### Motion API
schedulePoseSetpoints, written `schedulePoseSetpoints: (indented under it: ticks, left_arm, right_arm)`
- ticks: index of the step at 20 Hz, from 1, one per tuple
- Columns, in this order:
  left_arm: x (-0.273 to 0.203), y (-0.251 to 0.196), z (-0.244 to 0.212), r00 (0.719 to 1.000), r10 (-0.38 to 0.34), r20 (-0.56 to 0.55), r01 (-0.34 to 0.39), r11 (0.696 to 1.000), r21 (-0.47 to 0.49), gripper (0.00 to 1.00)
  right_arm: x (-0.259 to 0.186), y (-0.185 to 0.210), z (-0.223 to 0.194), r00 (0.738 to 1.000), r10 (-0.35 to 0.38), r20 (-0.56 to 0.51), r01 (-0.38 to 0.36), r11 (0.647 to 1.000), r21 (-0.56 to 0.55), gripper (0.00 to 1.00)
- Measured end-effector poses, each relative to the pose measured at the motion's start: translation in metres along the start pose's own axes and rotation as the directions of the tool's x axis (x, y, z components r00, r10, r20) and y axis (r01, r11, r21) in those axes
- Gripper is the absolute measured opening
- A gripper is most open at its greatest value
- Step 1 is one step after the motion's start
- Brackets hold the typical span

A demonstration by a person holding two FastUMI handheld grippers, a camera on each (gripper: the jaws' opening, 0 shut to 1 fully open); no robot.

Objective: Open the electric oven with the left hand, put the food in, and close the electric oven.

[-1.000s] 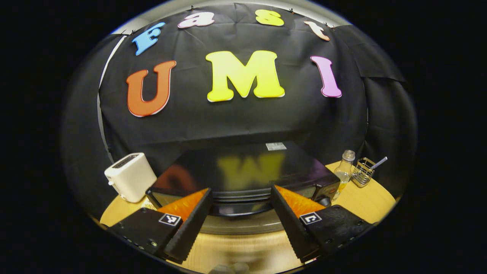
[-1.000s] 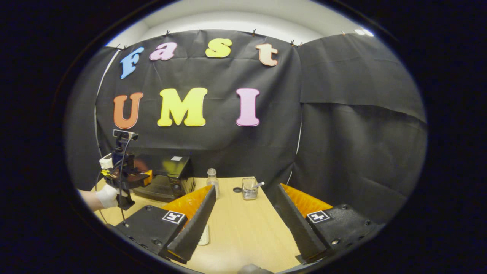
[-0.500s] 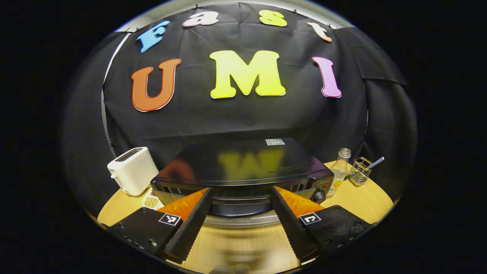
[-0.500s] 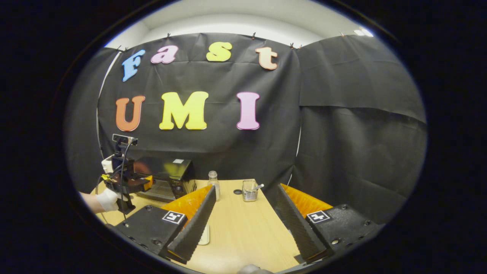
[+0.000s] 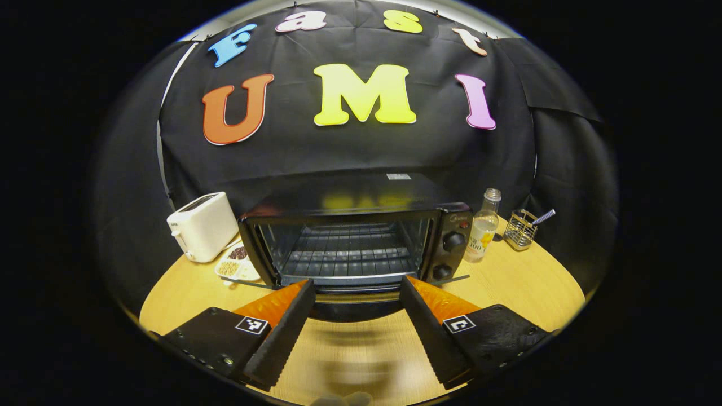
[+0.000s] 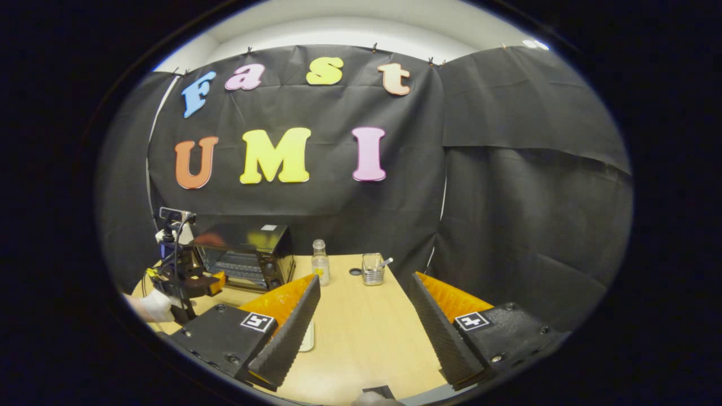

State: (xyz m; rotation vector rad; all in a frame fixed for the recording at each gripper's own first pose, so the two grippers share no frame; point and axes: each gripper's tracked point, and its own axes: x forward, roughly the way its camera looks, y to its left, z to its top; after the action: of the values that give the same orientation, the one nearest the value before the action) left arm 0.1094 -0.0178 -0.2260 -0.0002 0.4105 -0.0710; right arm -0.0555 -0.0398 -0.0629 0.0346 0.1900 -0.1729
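1. The electric oven [image 5: 350, 242] stands at the table's [image 5: 536, 287] back, its door swung down, rack bared for loading
2. The left gripper [image 5: 356, 316] sits at the door's edge, fingers spread, gripping nothing
3. The right gripper [image 6: 361, 321] waits wide open, empty

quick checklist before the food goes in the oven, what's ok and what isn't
1. Oven door down, cavity showing: ok.
2. Wire rack bare, room for food: ok.
3. Left hand-held gripper open, its fingers on either side of the door's front edge: ok.
4. Right hand-held gripper open with nothing between its fingers: not ok, no food picked up yet.
5. Which food to load: cannot tell; a snack tray lies beside the toaster.
6. Bottle stands apart from the door: ok.
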Motion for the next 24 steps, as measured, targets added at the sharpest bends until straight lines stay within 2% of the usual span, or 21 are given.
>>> schedulePoseSetpoints:
  ticks: [1,9,14,17,20,24]
  left_arm:
    - [-0.004,-0.001,-0.01,1.0,-0.005,-0.018,0.004,1.0,-0.005,0.96]
    - [-0.015,-0.005,-0.07,0.991,-0.013,-0.131,0.011,1.0,-0.018,0.97]
    - [-0.011,-0.011,-0.114,0.968,-0.022,-0.249,0.0,0.996,-0.089,0.97]
    - [-0.006,-0.011,-0.13,0.954,-0.015,-0.3,-0.008,0.997,-0.076,0.98]
    - [-0.005,-0.014,-0.133,0.95,-0.01,-0.311,-0.021,0.995,-0.096,0.95]
    - [-0.019,-0.008,-0.114,0.969,0.027,-0.244,-0.047,0.996,-0.074,0.96]
  right_arm:
    - [-0.002,0.001,-0.002,1.0,0.003,-0.005,-0.003,1.0,0.001,1.0]
    - [0.0,0.009,-0.018,0.999,0.019,-0.046,-0.021,1.0,-0.023,0.98]
    - [0.013,0.011,-0.033,0.996,0.039,-0.078,-0.041,0.999,-0.031,0.98]
    - [0.021,0.012,-0.044,0.993,0.054,-0.104,-0.057,0.998,-0.028,0.98]
    - [0.031,0.015,-0.063,0.987,0.072,-0.143,-0.08,0.996,-0.051,0.97]
    - [0.058,0.028,-0.094,0.963,0.149,-0.225,-0.163,0.986,-0.047,0.98]
